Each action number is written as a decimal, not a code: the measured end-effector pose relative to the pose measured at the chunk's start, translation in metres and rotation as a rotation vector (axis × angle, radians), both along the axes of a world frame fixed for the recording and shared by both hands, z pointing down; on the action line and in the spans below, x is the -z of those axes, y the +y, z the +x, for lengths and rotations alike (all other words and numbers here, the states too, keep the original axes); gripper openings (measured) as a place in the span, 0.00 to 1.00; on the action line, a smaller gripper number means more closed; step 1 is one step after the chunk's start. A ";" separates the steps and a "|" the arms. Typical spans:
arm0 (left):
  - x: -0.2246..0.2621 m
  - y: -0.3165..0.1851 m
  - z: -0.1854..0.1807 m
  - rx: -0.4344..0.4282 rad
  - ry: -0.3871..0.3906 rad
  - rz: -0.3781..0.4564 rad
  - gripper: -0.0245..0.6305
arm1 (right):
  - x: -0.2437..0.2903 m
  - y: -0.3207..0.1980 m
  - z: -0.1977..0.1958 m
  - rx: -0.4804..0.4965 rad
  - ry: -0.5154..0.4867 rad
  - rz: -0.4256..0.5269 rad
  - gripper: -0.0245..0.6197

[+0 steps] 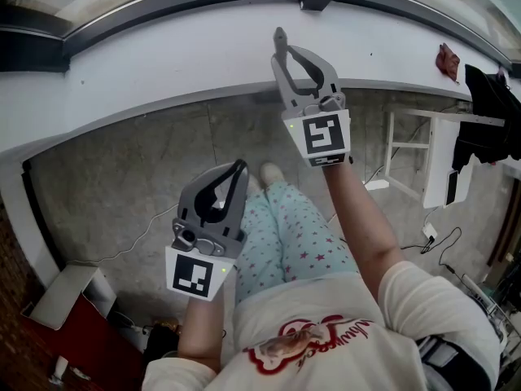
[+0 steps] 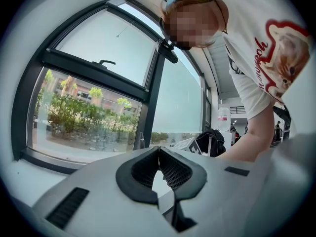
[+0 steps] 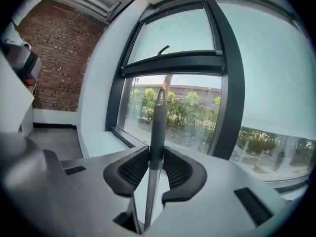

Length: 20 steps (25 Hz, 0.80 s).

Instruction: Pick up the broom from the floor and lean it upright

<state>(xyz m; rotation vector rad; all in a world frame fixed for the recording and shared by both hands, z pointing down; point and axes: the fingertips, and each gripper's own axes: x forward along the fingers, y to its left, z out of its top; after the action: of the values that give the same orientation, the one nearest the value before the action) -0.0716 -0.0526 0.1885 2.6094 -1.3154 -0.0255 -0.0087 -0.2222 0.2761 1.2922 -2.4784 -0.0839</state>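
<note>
The broom's grey handle (image 3: 158, 117) stands upright between the pads of my right gripper (image 3: 156, 158), which is shut on it. The handle's tapered top reaches above the jaws, in front of the window. In the head view only the handle's tip (image 1: 279, 34) shows past my right gripper (image 1: 286, 54), held out over the white sill; the lower shaft and the bristles are hidden. My left gripper (image 1: 237, 169) hangs lower, over the person's legs. Its jaws meet at the tips with nothing between them, as the left gripper view (image 2: 158, 151) shows.
A white window sill (image 1: 163, 72) curves across ahead, with a dark-framed window (image 3: 224, 83) behind it. A brick wall (image 3: 59, 58) is on the left. A white rack (image 1: 440, 161) with black clothing (image 1: 488, 104) stands at the right, cables lie on the floor, and a red box (image 1: 77, 332) sits lower left.
</note>
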 end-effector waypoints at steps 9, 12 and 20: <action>0.001 0.001 0.001 0.003 0.001 -0.002 0.07 | -0.009 0.030 -0.037 0.116 0.075 0.030 0.27; 0.001 0.001 -0.001 0.005 -0.006 -0.001 0.07 | -0.008 0.035 -0.039 0.121 0.079 0.030 0.31; 0.000 0.004 -0.008 0.028 -0.005 -0.005 0.07 | 0.000 0.051 -0.018 0.113 0.110 0.056 0.39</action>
<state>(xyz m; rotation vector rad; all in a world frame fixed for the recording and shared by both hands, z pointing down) -0.0801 -0.0481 0.1889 2.5878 -1.3522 -0.0204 -0.0265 -0.1710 0.2759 1.1362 -2.4692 -0.2470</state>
